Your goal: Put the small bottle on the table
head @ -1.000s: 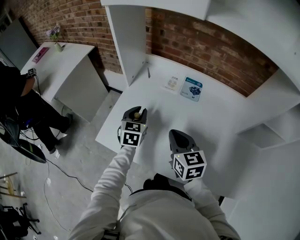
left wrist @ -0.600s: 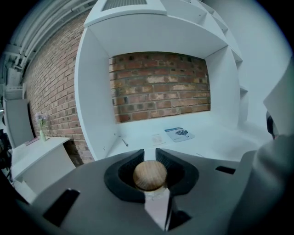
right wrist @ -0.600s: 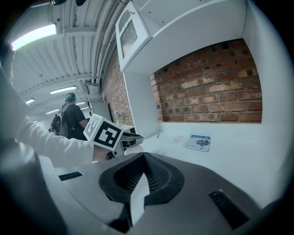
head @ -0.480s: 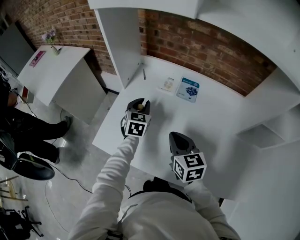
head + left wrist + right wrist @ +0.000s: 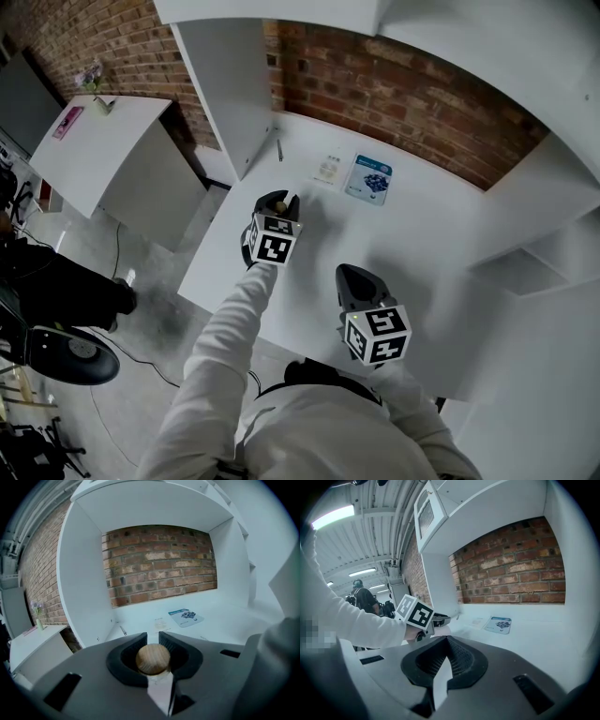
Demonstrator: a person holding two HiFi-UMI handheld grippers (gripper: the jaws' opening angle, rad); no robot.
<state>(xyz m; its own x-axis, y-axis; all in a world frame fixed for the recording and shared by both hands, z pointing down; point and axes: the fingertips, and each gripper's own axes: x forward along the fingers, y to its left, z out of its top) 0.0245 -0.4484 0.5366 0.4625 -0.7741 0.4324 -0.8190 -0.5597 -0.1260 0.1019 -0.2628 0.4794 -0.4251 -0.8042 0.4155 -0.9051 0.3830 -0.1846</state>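
Clamping small bottle [image 5: 153, 658] between jaws: left hand-held gripper [image 5: 153, 637]; right hand-held gripper [image 5: 449, 643] closed, empty.

The bottle [image 5: 278, 207] stands upright, clamped in the left gripper [image 5: 277, 200], left of centre in the head view, over the white table [image 5: 422, 234]. In the left gripper view, lower centre, its round wooden stopper [image 5: 153, 658] fills the jaws (body barely visible).
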